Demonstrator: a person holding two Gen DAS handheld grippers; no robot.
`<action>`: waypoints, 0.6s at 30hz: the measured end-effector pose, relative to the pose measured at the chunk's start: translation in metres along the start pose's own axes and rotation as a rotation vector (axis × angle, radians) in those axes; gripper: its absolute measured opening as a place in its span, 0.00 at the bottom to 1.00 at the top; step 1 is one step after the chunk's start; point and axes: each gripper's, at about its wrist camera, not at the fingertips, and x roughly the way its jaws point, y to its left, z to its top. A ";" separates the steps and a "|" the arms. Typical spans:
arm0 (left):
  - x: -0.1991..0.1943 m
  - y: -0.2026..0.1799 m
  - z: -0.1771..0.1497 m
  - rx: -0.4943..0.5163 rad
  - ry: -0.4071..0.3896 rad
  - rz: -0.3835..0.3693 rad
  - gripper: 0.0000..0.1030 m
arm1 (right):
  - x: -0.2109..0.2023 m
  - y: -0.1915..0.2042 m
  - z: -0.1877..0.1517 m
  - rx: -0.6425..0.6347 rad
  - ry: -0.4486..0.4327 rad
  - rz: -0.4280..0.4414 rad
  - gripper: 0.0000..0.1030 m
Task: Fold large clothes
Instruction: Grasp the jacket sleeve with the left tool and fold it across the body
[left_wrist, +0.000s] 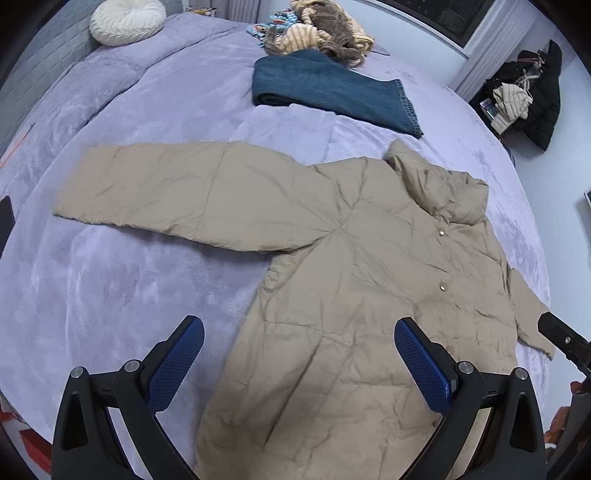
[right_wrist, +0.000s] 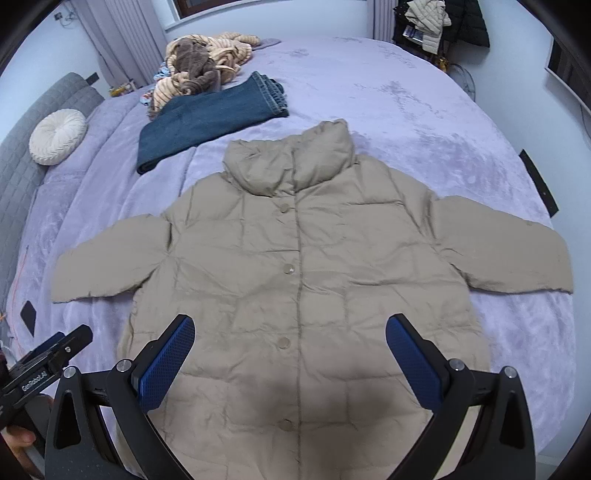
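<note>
A beige puffer jacket (right_wrist: 295, 266) lies flat and face up on the lilac bed cover (right_wrist: 424, 103), buttoned, with both sleeves spread out sideways and the collar away from me. It also shows in the left wrist view (left_wrist: 332, 295), with its left sleeve (left_wrist: 177, 192) stretched out. My left gripper (left_wrist: 299, 328) is open and empty, above the jacket's lower left side. My right gripper (right_wrist: 290, 328) is open and empty, above the jacket's lower front. The left gripper also shows at the lower left of the right wrist view (right_wrist: 48, 354).
Folded blue jeans (right_wrist: 207, 118) lie beyond the jacket, with a pile of striped and brown clothes (right_wrist: 203, 62) behind them. A round white cushion (right_wrist: 57, 136) sits by the grey headboard (right_wrist: 22, 158). Dark coats (left_wrist: 532, 99) hang past the bed. A black phone (right_wrist: 27, 315) lies at the left.
</note>
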 end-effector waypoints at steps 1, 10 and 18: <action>0.007 0.013 0.004 -0.023 0.003 -0.008 1.00 | 0.008 0.008 0.000 -0.006 0.004 0.011 1.00; 0.082 0.133 0.044 -0.290 -0.037 -0.088 1.00 | 0.090 0.064 -0.011 -0.062 0.177 0.074 1.00; 0.130 0.211 0.095 -0.456 -0.144 -0.132 1.00 | 0.141 0.094 -0.003 -0.067 0.186 0.128 1.00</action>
